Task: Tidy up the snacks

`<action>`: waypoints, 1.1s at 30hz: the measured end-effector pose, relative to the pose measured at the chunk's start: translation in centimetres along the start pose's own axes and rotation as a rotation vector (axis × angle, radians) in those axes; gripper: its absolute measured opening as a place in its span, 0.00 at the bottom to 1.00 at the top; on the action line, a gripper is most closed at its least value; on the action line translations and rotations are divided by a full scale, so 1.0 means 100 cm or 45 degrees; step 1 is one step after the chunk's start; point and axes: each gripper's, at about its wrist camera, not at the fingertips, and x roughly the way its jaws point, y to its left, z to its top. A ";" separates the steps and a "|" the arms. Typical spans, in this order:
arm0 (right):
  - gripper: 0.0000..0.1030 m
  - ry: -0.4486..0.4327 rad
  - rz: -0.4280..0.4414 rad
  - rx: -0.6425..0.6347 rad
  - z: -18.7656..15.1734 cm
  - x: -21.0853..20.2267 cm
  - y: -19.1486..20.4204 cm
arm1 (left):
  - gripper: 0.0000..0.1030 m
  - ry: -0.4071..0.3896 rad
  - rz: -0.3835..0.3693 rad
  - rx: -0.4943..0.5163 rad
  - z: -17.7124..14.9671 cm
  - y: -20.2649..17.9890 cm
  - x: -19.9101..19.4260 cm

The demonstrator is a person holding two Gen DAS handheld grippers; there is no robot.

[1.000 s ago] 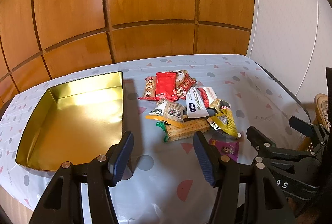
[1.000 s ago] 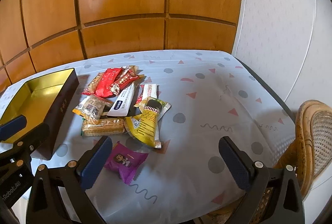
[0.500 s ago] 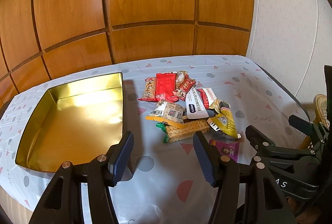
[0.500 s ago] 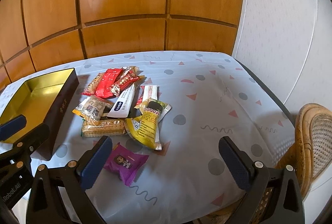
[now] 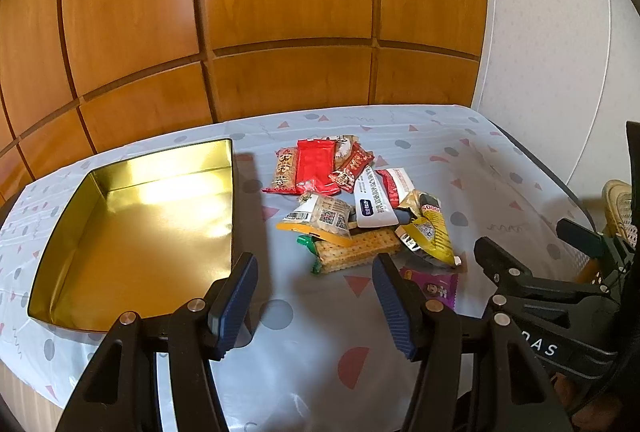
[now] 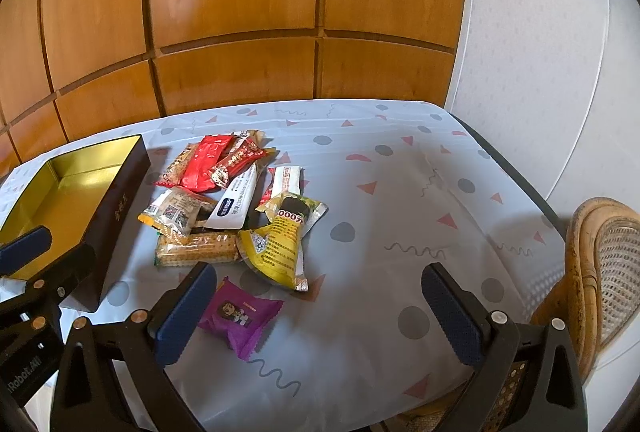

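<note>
A pile of snack packets (image 5: 352,199) (image 6: 236,199) lies mid-table: a red packet (image 5: 316,163), a white tube-shaped pack (image 6: 236,197), a cracker pack (image 5: 358,252) (image 6: 196,250), a yellow bag (image 6: 280,248) and a purple packet (image 6: 240,314) nearest me. An empty gold-lined tin (image 5: 132,228) (image 6: 68,191) sits left of the pile. My left gripper (image 5: 314,298) hovers open over the cloth, just short of the crackers, nothing between its fingers. My right gripper (image 6: 320,312) is open too, its left finger beside the purple packet.
The table wears a pale patterned cloth (image 6: 400,199). Wood panelling (image 5: 280,31) rises behind it and a white wall (image 6: 540,51) to the right. A wicker chair (image 6: 604,264) stands at the table's right edge.
</note>
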 end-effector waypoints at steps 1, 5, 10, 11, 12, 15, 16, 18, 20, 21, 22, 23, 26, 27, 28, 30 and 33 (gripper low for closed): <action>1.00 -0.003 -0.001 0.001 0.000 0.000 0.000 | 0.59 0.001 0.001 0.002 0.000 0.000 0.000; 1.00 -0.002 0.000 0.005 -0.001 0.000 -0.002 | 0.59 0.005 -0.005 0.005 0.000 -0.002 0.000; 1.00 -0.001 -0.003 0.012 0.000 0.001 -0.004 | 0.59 0.013 -0.016 0.014 0.000 -0.003 0.001; 1.00 0.001 -0.003 0.015 0.000 0.002 -0.004 | 0.59 0.013 -0.018 0.016 0.000 -0.004 0.001; 1.00 0.005 -0.001 0.019 0.001 0.002 -0.005 | 0.59 0.013 -0.020 0.017 0.000 -0.004 0.002; 1.00 0.006 0.001 0.024 0.000 0.003 -0.007 | 0.59 0.021 -0.036 0.023 0.000 -0.006 0.002; 1.00 0.008 0.000 0.026 0.000 0.003 -0.007 | 0.59 0.022 -0.045 0.023 0.000 -0.006 0.002; 1.00 0.009 0.002 0.033 0.000 0.004 -0.009 | 0.59 0.029 -0.063 0.024 -0.001 -0.008 0.003; 1.00 0.010 -0.002 0.034 0.001 0.005 -0.011 | 0.59 0.041 -0.102 0.019 -0.001 -0.008 0.004; 1.00 0.007 -0.005 0.033 0.002 0.005 -0.013 | 0.59 0.044 -0.114 0.018 -0.002 -0.009 0.004; 1.00 0.003 -0.011 0.033 0.003 0.005 -0.014 | 0.59 0.050 -0.131 0.019 -0.002 -0.010 0.005; 1.00 0.001 -0.015 0.033 0.003 0.005 -0.015 | 0.59 0.060 -0.144 0.021 -0.003 -0.011 0.007; 1.00 -0.006 -0.025 0.024 0.007 0.007 -0.020 | 0.59 0.122 -0.221 0.029 -0.008 -0.015 0.015; 1.00 -0.005 -0.027 0.017 0.008 0.008 -0.022 | 0.59 0.142 -0.239 0.033 -0.009 -0.016 0.018; 1.00 0.001 -0.031 0.017 0.010 0.010 -0.025 | 0.59 0.172 -0.273 0.043 -0.010 -0.017 0.022; 1.00 0.018 -0.035 0.035 0.013 0.014 -0.032 | 0.59 0.199 -0.337 0.031 -0.009 -0.013 0.026; 1.00 0.028 -0.024 0.050 0.015 0.017 -0.043 | 0.57 0.199 -0.350 0.024 -0.002 -0.006 0.024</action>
